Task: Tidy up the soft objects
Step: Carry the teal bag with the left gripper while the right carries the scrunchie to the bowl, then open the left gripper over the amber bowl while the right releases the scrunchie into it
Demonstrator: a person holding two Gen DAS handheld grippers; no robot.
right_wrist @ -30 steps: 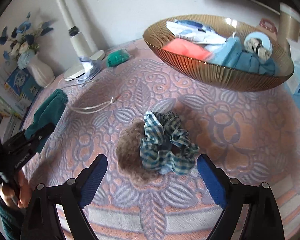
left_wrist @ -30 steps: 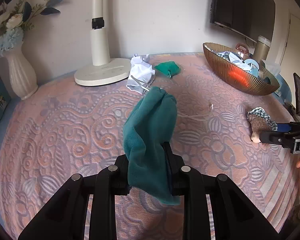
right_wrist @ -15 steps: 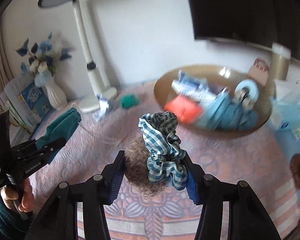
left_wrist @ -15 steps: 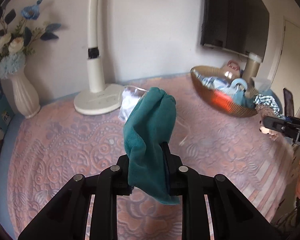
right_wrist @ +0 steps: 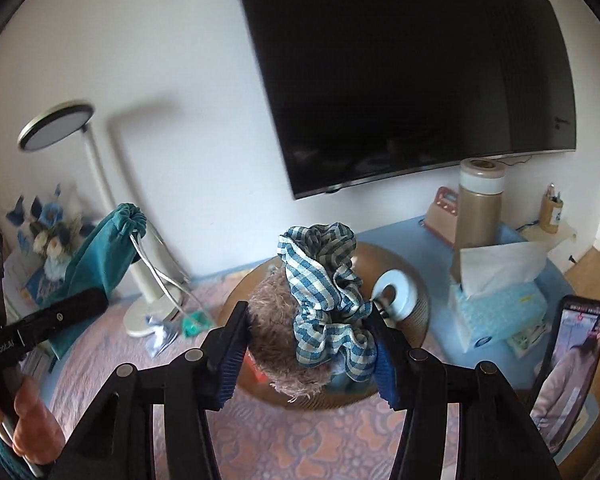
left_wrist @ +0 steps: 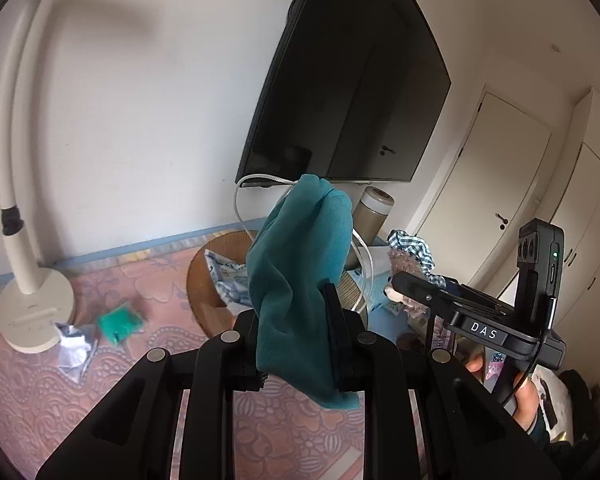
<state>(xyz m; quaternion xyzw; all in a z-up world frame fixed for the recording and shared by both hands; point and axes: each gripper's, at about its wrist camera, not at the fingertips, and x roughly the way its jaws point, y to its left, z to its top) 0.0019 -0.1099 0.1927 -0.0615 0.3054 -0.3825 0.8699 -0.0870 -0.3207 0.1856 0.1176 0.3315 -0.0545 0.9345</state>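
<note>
A teal velvet drawstring pouch is clamped between the nearly closed fingers of the left gripper, its white cord looping free behind it. A blue-and-white checked fabric scrunchie and a fuzzy brown scrunchie are pinched together between the blue pads of the right gripper. Both loads are held up off the pink patterned tablecloth, in front of the ribbed amber bowl, in which other soft items already lie. The carrying step is judged to be in hand. For the next move, each load would need to be brought over the bowl's opening and the fingers parted; the trailing cord should be kept clear of the rim. A small green cloth and a crumpled white cloth remain by the lamp base.
</note>
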